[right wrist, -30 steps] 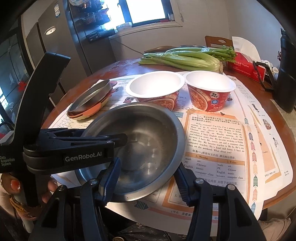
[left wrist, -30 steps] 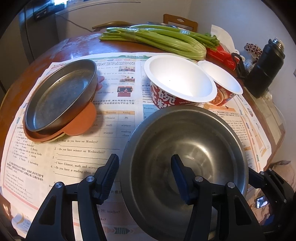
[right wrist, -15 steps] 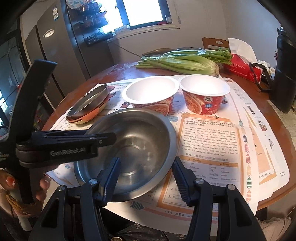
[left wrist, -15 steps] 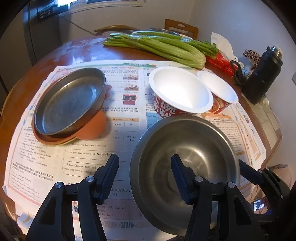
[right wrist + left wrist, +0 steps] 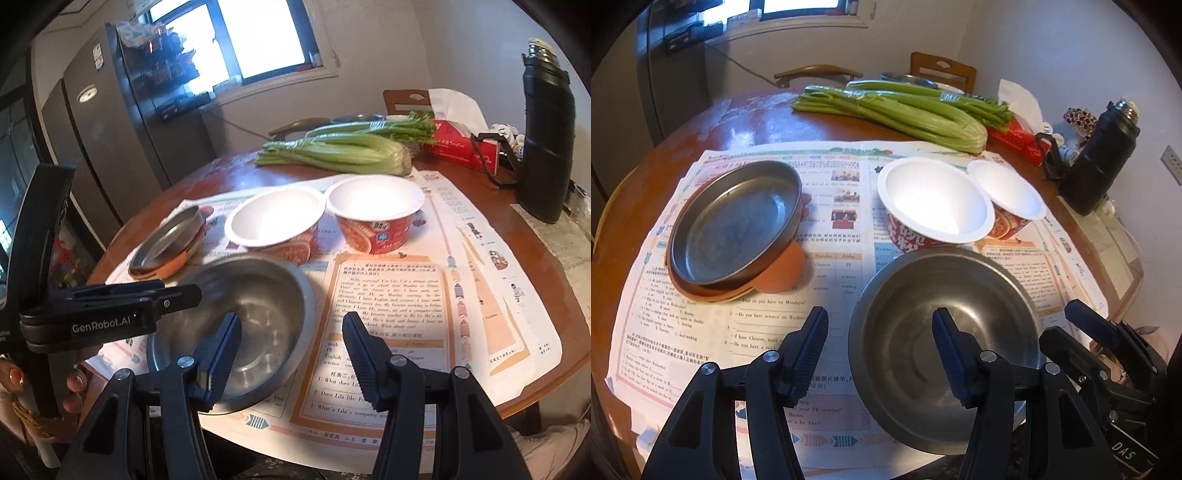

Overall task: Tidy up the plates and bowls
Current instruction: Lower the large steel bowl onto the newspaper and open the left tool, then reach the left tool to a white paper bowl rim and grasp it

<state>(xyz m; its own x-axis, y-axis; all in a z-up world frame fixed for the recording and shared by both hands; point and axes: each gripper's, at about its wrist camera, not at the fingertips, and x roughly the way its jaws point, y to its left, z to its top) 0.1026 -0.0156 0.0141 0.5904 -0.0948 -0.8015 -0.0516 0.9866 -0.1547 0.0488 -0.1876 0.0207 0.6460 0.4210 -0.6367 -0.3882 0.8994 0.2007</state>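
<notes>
The left tool (image 5: 879,354) and right tool (image 5: 291,354) hang above the steel bowl (image 5: 990,295), lower centre on the surface (image 5: 757,118), jaws apart, gripping nothing.

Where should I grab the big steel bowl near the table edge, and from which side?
Take the steel bowl by its thin rim, one finger inside and one outside the wall. It sits upright and open on the newspaper. The near rim, toward the table's edge, looks best: the paper bowls crowd its far side. Both the left gripper and right gripper stand open beside it.
</notes>
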